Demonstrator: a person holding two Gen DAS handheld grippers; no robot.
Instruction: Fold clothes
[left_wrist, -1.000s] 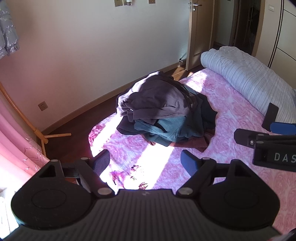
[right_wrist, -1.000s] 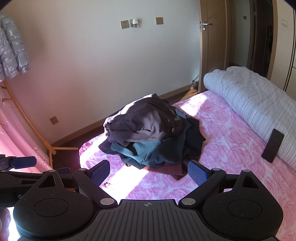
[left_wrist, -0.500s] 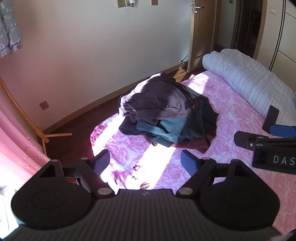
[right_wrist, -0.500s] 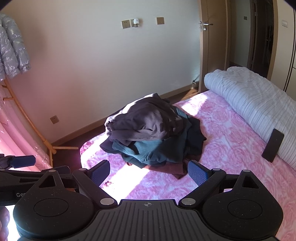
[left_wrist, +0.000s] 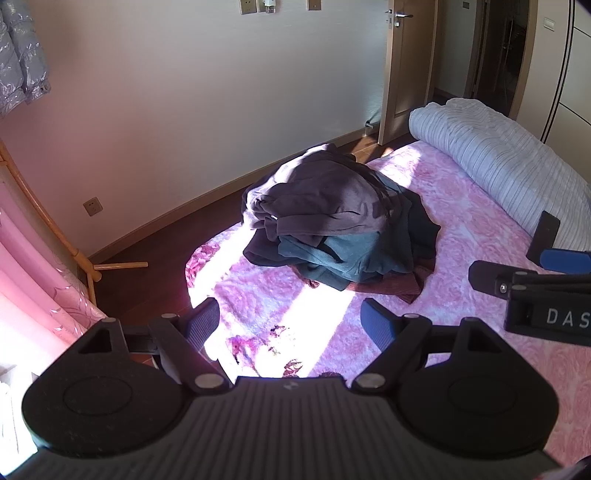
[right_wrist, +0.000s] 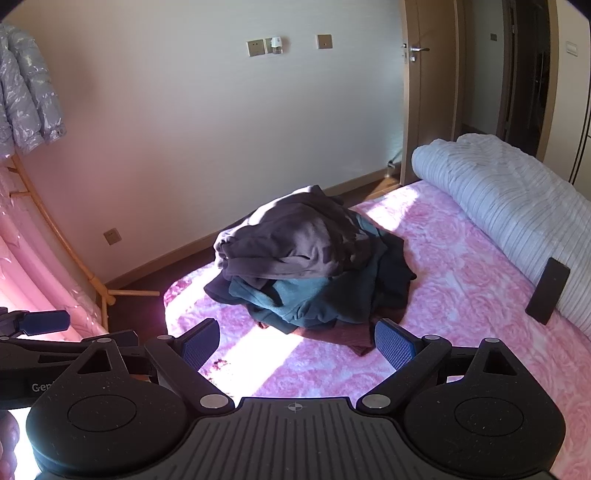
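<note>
A heap of clothes (left_wrist: 332, 221) (right_wrist: 310, 266) lies on the pink floral bed (left_wrist: 461, 229) (right_wrist: 461, 251). A grey-purple garment (right_wrist: 291, 236) tops it, over a teal one (right_wrist: 295, 299), with a dark red piece (right_wrist: 343, 338) underneath. My left gripper (left_wrist: 290, 321) hangs open above the sunlit near part of the bed, short of the heap, nothing between its blue pads. My right gripper (right_wrist: 297, 341) is open too, just short of the heap's near edge. Each gripper shows at the edge of the other's view: the right one (left_wrist: 532, 291), the left one (right_wrist: 40, 332).
A rolled striped duvet (left_wrist: 509, 173) (right_wrist: 517, 195) lies along the bed's right side with a black phone-like slab (right_wrist: 548, 291) leaning on it. Pink curtains and a wooden rack (right_wrist: 70, 251) stand left. A wall, dark floor and wooden door (right_wrist: 428, 92) are behind.
Both views have tilted up a little, so the heap sits slightly lower in frame and more wall shows. Both grippers stay open and the clothes have not moved.
</note>
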